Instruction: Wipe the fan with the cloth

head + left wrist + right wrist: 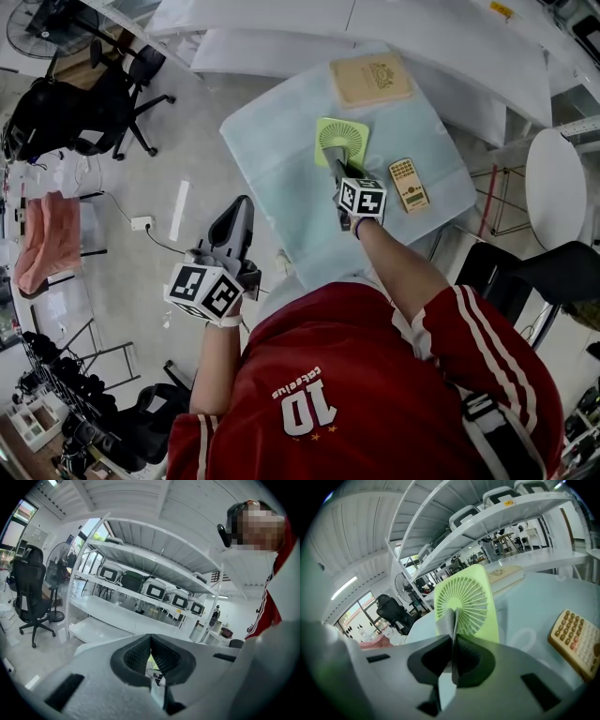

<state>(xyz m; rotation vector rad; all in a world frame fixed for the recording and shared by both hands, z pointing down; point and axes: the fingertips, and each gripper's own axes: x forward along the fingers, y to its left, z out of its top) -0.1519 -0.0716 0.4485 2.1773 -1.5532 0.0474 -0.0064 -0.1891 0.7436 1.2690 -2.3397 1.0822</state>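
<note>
Fan lies near the middle of the table in the head view, green, with its round grille turned toward you. Your right gripper sits at the fan's near edge and points straight at it, so the fan is directly ahead of that claw and slightly farther away. A calculator lies just to the right, and a tan book lies beyond the fan. Your left gripper hangs off the table's near left corner, over the floor and well apart from the fan. The right hand is clearly the nearer one.

In the left gripper view, the left claw is closed, its pads meeting with nothing between them.

In the right gripper view, the right claw is pinched tight on a thin grey cloth, which stands up out of the jaws in front of the grille. Whether the cloth touches the fan is unclear. The fan looks roughly square, so the wipe probably needs only a push forward across the grille.
</note>
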